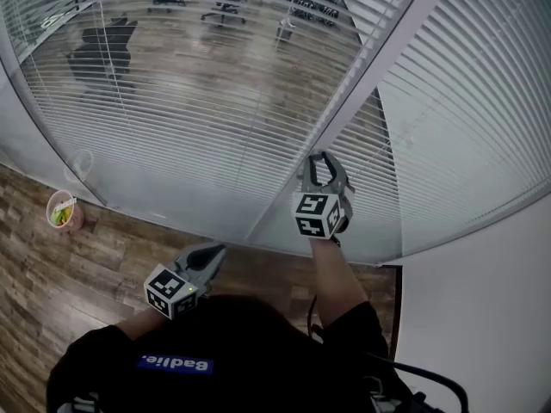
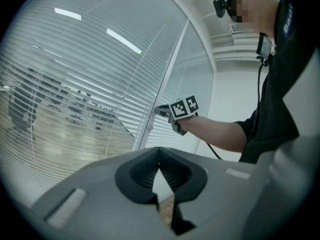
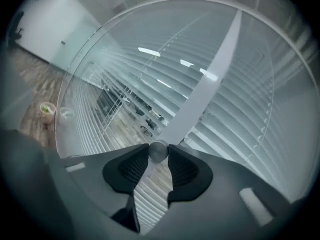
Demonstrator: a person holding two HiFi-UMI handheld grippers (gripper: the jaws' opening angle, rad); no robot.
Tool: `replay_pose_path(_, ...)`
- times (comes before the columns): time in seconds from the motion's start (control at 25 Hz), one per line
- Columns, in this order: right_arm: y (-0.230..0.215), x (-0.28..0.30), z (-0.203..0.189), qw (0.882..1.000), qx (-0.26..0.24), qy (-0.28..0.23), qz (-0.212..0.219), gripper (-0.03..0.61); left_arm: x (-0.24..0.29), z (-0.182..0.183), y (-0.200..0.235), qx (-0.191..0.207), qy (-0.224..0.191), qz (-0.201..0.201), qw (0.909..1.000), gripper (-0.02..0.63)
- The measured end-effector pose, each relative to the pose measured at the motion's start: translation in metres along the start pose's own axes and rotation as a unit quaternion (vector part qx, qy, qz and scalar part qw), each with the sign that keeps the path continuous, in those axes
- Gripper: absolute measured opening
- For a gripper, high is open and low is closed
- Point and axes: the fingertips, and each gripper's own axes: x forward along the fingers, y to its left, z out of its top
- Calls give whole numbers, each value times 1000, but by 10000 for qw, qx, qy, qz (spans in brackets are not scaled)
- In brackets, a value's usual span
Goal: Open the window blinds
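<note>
White slats of the blinds (image 1: 172, 101) sit behind glass on both sides of a pale frame post (image 1: 379, 67). Those on the left pane are tilted enough that I can see a room through them, while the right pane looks more closed. My right gripper (image 1: 321, 163) is up at the post, and its own view shows a small round grey knob (image 3: 158, 151) pinched between the very ends of its jaws. My left gripper (image 2: 160, 168) hangs low with its jaws together and nothing in them. The risk I see is the hold itself. The knob is smooth and caught only at the tips, so I judge that a twist could let it slide out and spin nothing. If my wrist rolls off the knob's axis, the jaws would lever sideways against it rather than turn it. Turning the wrong way would flatten the slats shut, and forcing past the end stop might strain the mechanism.
</note>
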Motion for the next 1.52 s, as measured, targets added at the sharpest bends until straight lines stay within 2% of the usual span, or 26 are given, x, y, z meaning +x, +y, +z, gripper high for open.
replay_pose_path(0.12,3,1,-2,9952,-961,123,-145,124,0,-1,1,-18,-5,9,10000,0)
replay_pose_path(0.24,6,2,-3,9825,-1833,232,-233,124,0,-1,1,-23,-1,-9,10000,0)
replay_pose_path(0.44,8,2,-3,9600,-2769,308,-287,124,2,0,0,-23,-4,-60,10000,0)
replay_pose_path(0.72,11,1,-5,9074,-4179,353,-275,124,2,0,0,-40,6,-95,9999,0)
replay_pose_path(0.84,11,1,-5,8943,-4454,320,-270,124,3,-1,0,-40,8,-104,9999,0)
replay_pose_path(1.12,12,3,-7,8899,-4538,309,-358,127,0,0,1,-19,23,-101,9999,0)
replay_pose_path(1.44,16,-5,0,9003,-4325,92,-479,135,-11,6,4,81,85,-82,9999,0)
replay_pose_path(1.52,16,-10,3,9060,-4197,51,-537,127,-15,8,4,123,132,-122,9998,0)
